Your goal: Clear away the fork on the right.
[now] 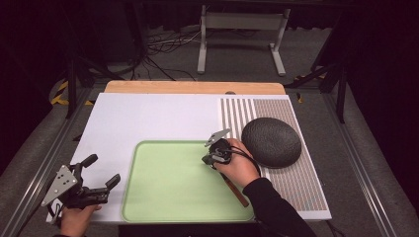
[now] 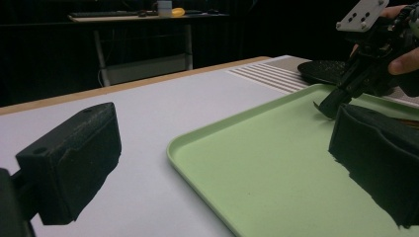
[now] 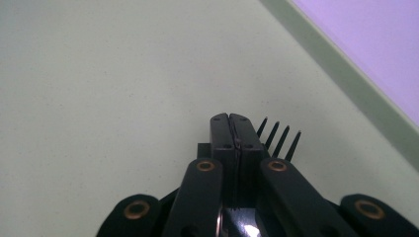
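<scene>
Fork (image 3: 280,139) tines, four thin black points, stick out just beside the shut tips of the right claw (image 3: 232,123) in the right gripper view, low over the tray's pale green floor, and they point the way the claw itself points. In the high view a brown wooden handle (image 1: 235,191) runs out from under the right hand (image 1: 240,168) toward the tray's near right corner, so the fork's long axis lies slantwise, tines toward the tray's middle, handle toward the person.

Around it all is a dark room with a grey floor, cables and a white metal stand (image 1: 241,37) beyond the desk (image 1: 148,116). The desk wears a white cover, with a bare wooden strip along its far edge and a striped and finely checked panel (image 1: 291,182) at its right. The green tray (image 1: 148,202) lies at the near middle. A dark round dome-shaped object (image 1: 271,141) (I cannot tell what it is) sits on the patterned panel, just beside the right hand.

The right claw is clamped on the fork. The left claw (image 1: 104,171) stands wide open with nothing between its jaws, left of the tray over the white cover.
</scene>
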